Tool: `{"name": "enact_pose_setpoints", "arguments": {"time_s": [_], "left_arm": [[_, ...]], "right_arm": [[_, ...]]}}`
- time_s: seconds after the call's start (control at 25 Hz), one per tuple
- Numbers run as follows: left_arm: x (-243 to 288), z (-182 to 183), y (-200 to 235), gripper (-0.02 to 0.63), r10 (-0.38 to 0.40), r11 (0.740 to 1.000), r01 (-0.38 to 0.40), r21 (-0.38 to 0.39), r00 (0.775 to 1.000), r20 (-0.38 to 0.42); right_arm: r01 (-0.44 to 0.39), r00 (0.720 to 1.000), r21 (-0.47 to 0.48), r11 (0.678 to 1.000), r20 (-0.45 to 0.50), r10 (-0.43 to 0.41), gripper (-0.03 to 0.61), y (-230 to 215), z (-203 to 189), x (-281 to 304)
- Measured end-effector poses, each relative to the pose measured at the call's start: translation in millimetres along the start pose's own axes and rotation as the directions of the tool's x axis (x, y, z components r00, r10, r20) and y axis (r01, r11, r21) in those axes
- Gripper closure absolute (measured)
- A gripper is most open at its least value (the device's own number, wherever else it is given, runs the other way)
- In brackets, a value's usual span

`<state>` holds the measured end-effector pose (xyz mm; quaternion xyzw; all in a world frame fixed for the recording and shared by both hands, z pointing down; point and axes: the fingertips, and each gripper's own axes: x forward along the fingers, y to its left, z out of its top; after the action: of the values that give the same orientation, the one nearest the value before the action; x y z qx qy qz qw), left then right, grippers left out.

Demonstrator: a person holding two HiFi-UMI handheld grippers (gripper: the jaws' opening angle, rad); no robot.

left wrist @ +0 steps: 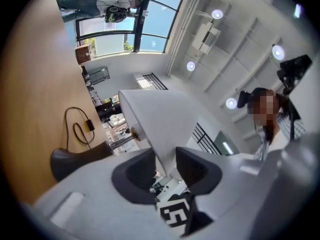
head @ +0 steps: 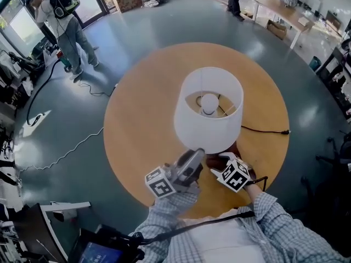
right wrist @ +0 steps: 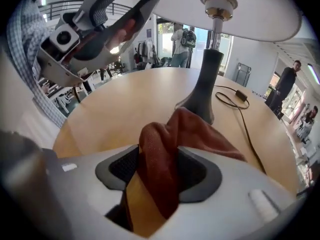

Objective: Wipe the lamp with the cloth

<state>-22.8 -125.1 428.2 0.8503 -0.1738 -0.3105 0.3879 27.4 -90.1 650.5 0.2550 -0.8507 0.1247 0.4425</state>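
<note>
- Your right gripper point(right wrist: 159, 160) is pointing down at the table point(right wrist: 125, 104) with its jaws spread wide. The red-brown cloth point(right wrist: 167, 144) is lying loose between them, not squeezed, and its far end is resting right by the dark lamp base point(right wrist: 204, 91).
- Your left gripper point(left wrist: 165, 165) is pinching the lower rim of the white lampshade point(left wrist: 160, 119).
- The lamp point(head: 208, 111) is standing upright on the round wooden table, with its black cord point(head: 263, 129) trailing toward the table's right edge.
- A person point(head: 66, 26) is standing on the floor far beyond.

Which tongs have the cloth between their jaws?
The right tongs: the red cloth lies between their jaws; the left tongs straddle the shade rim.
</note>
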Motion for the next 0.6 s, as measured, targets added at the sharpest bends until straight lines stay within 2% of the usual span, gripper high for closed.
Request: {"name": "enact_pose_setpoints", "arguments": {"time_s": [0.2,0.28,0.32,0.48,0.6], "left_arm": [[-3.1,0.3,-1.7,0.492,-0.007,1.000,0.007,-0.004,1.000,0.016],[-3.0,0.6,-1.4,0.492,-0.003,1.000,0.003,-0.003,1.000,0.022],[-2.7,0.6,-1.3,0.492,-0.001,1.000,0.001,0.000,1.000,0.025],[-2.9,0.9,-1.6,0.492,0.012,1.000,-0.012,0.018,0.999,0.040],[-3.4,0.8,-1.1,0.494,0.017,1.000,-0.018,0.023,0.999,0.040]], "right_arm": [[0.013,0.999,0.012,1.000,0.045,-0.014,0.355,-2.3,-0.2,0.8],[0.044,0.998,0.030,0.999,0.041,-0.045,0.472,-10.6,-1.5,-0.2],[0.048,0.998,0.041,0.998,0.034,-0.049,0.493,-13.8,-2.4,-0.4],[0.018,0.999,0.140,0.990,0.030,-0.022,0.509,-17.5,-2.5,-0.8],[-0.012,0.996,0.247,0.969,0.089,-0.010,0.511,-17.3,-0.9,-13.0]]}}
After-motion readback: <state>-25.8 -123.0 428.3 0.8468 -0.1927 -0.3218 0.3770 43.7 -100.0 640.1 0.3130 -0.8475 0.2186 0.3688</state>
